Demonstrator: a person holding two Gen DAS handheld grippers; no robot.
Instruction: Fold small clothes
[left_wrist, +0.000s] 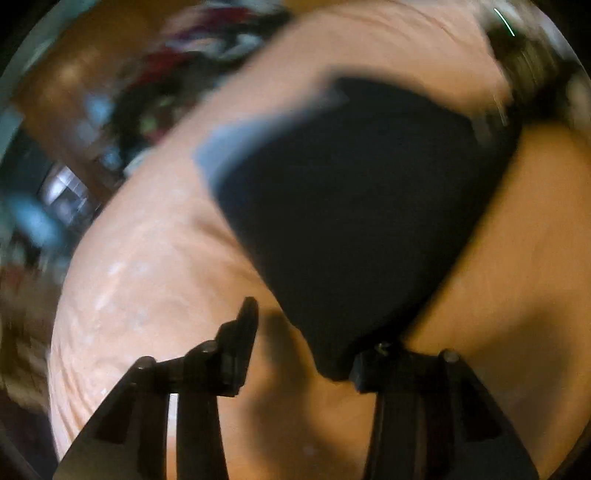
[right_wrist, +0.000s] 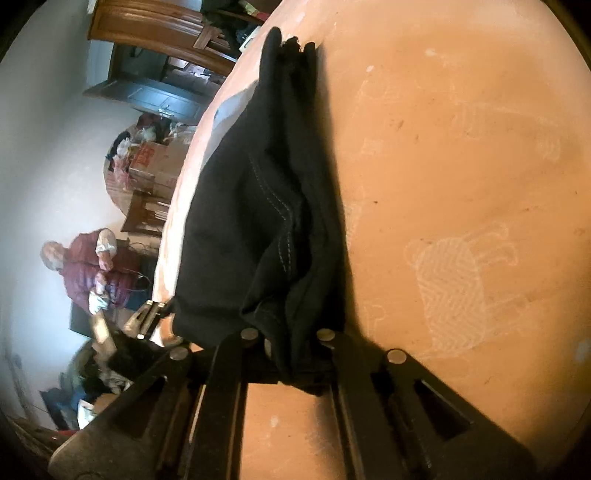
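Note:
A black garment (right_wrist: 258, 206) with pale stitching lies bunched on an orange cloth-covered surface (right_wrist: 443, 147). My right gripper (right_wrist: 288, 343) is shut on the near end of the garment, and folds of fabric are squeezed between its fingers. The left wrist view is motion-blurred. There the black garment (left_wrist: 351, 206) spreads over the orange surface (left_wrist: 147, 277). My left gripper (left_wrist: 306, 350) stands open, its fingers wide apart. The garment's lower corner touches the right fingertip (left_wrist: 369, 369), and only orange cloth shows between the fingers.
The orange cloth carries faint white bear patterns (right_wrist: 454, 288). Past the surface's left edge are a person in a maroon jacket (right_wrist: 92, 273), cardboard boxes (right_wrist: 155, 162), wooden furniture (right_wrist: 159, 26) and a cluttered floor. A metal piece (right_wrist: 147, 315) shows by the garment's left edge.

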